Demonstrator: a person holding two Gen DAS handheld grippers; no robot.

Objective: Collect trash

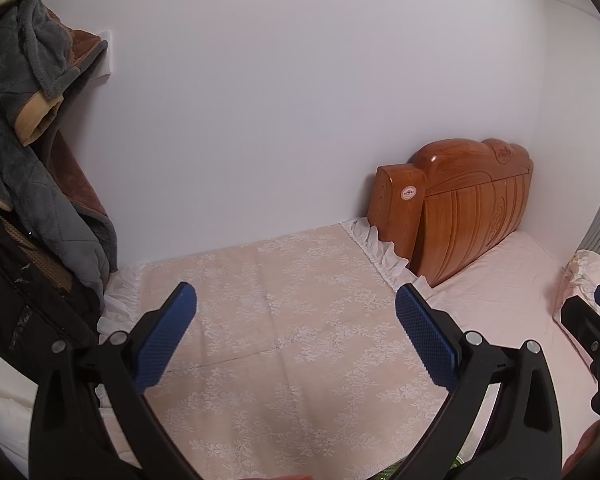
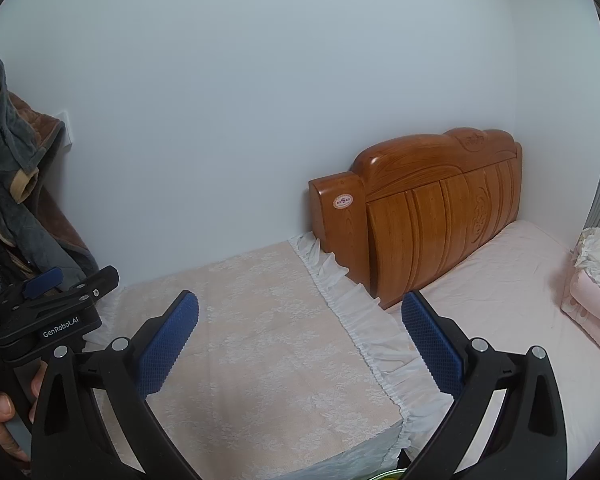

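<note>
No trash shows in either view. My left gripper [image 1: 295,296] is open and empty, held above a lace-covered surface [image 1: 283,320]. My right gripper [image 2: 300,300] is open and empty above the same lace cover [image 2: 259,320], near its frilled white edge [image 2: 352,320]. The left gripper also shows at the left of the right wrist view [image 2: 47,308], with a hand under it. A part of the right gripper shows at the right edge of the left wrist view [image 1: 596,320].
A carved wooden headboard [image 2: 432,216] stands against the white wall [image 2: 259,100], with a pink bed sheet [image 2: 500,304] and a folded pink quilt [image 2: 596,288] to its right. Grey and brown clothes [image 1: 31,140] hang at the left.
</note>
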